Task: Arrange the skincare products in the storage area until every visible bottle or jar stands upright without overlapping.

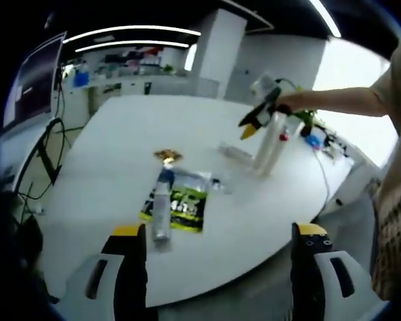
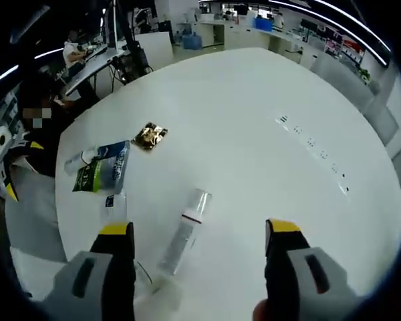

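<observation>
Right fingers [image 2: 199,237] gaped wide above a tall clear bottle [image 2: 184,234] on the white surface [image 2: 254,134], nothing held.
Left fingers [image 1: 219,237] also wide open and empty, short of a lying bottle [image 1: 162,204] overlapping a green pouch [image 1: 180,204]. Judgement: lower squarely, pinch mid-body, keep it vertical; small jar [image 2: 113,206] stood near.

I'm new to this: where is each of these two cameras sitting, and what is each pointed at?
Left gripper view: rides the left tongs, held low at the table edge, facing a green pouch with a bottle lying on it; the person's forearm holds the right tongs by an upright bottle.
Right gripper view: rides the right tongs, looking down over that bottle.
Shared: table, pouch, gold wrapper.
</observation>
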Tool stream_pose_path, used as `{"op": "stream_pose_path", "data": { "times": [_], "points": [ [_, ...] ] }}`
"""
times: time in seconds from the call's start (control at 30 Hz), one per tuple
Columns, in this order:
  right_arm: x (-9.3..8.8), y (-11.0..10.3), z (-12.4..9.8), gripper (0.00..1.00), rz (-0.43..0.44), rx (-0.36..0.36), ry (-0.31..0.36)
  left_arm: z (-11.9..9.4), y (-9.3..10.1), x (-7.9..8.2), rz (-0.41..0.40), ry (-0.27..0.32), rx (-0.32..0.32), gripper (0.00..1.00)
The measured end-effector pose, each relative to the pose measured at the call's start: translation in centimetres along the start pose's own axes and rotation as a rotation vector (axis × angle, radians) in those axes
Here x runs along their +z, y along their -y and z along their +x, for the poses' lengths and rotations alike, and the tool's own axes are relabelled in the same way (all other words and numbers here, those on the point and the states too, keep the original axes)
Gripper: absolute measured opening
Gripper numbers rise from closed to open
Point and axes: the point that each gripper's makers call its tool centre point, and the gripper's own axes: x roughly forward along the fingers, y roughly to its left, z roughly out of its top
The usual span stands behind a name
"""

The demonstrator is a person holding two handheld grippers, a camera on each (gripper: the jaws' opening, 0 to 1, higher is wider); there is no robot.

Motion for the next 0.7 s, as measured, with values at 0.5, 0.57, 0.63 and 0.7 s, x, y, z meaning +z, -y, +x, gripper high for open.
{"op": "stream_pose_path", "data": {
  "times": [0.5,0.57,0.63,0.7],
  "points": [
    [-2.5,-1.0,3.1,0.55,-0.068,0.032,-0.169,0.1,-0.3,-0.3,-0.013,-0.013,0.01,0.85],
    [-2.7,-1.1,3.3,0.52,-0.088,0.036,-0.179,0.1,-0.3,-0.3,-0.013,-0.013,0.009,0.85],
    [-3.0,-1.3,3.5,0.48,-0.106,0.038,-0.192,0.1,-0.3,-0.3,-0.015,-0.014,0.01,0.85],
    [-3.3,-1.3,3.7,0.44,-0.126,0.041,-0.21,0.1,-0.3,-0.3,-0.014,-0.015,0.011,0.85]
  ]
}}
